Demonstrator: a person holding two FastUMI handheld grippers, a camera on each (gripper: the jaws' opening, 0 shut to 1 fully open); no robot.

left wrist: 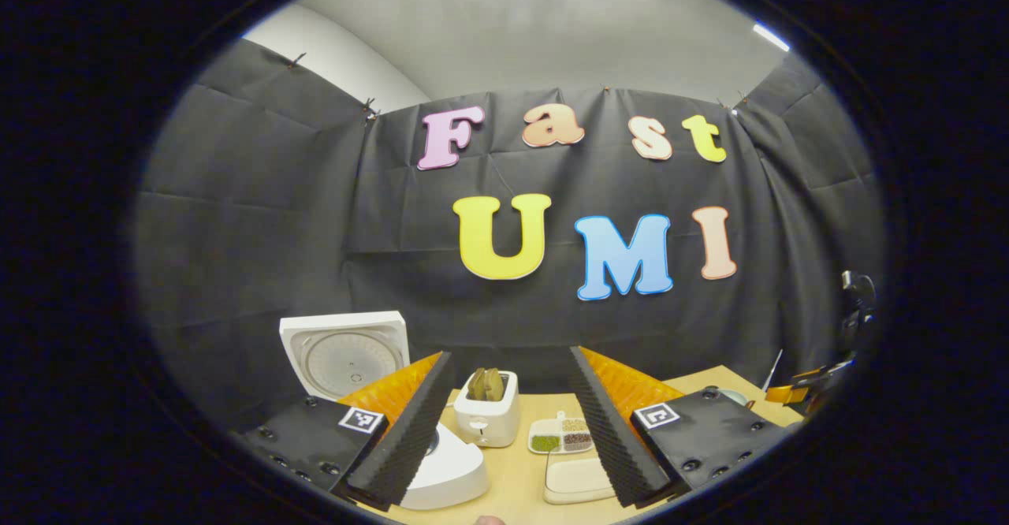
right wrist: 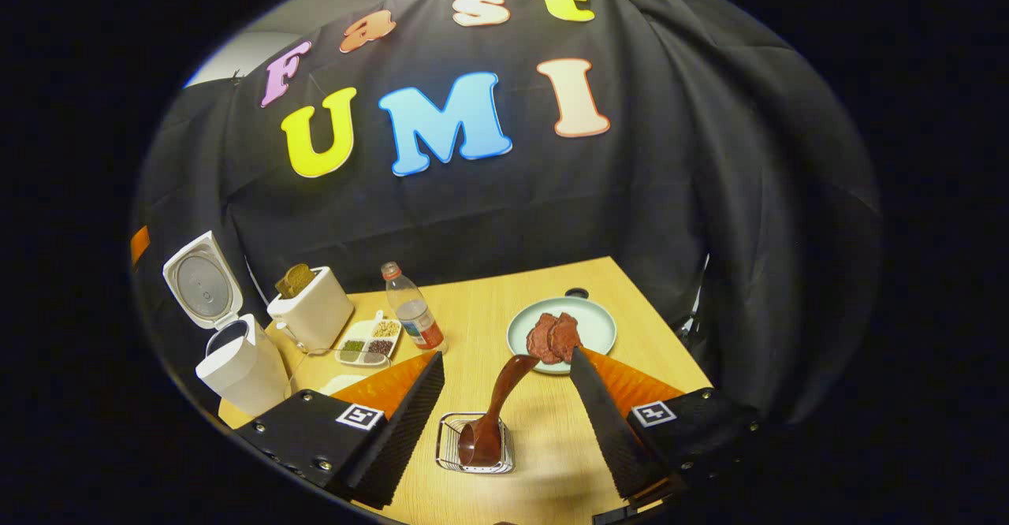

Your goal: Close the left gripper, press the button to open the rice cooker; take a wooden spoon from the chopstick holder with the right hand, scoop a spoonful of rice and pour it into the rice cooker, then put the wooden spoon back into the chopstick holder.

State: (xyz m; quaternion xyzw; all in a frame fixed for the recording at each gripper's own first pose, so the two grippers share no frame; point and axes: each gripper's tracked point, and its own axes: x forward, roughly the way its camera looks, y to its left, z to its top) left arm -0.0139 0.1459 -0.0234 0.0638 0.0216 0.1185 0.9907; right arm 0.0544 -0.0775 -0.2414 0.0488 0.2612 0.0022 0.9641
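Observation:
The white rice cooker (left wrist: 453, 470) stands with its lid (left wrist: 347, 355) raised, just left of my left gripper (left wrist: 511, 354), which is open and holds nothing. In the right gripper view the rice cooker (right wrist: 240, 367) is at the far left, its lid (right wrist: 201, 281) up. A dark wooden spoon (right wrist: 504, 399) stands in the wire chopstick holder (right wrist: 475, 446) and leans toward the plate. My right gripper (right wrist: 506, 355) is open, its fingers on either side of the spoon and apart from it. A divided dish of grains (right wrist: 368, 341) lies by the toaster; the divided dish (left wrist: 561, 434) also sits between the left gripper's fingers.
A white toaster (right wrist: 311, 308) with bread, a plastic bottle (right wrist: 414, 316) and a pale green plate (right wrist: 587, 316) with brown meat slices stand on the wooden table (right wrist: 489, 312). A shallow white tray (left wrist: 575, 479) lies in front of the divided dish. The toaster (left wrist: 489, 411) is behind it.

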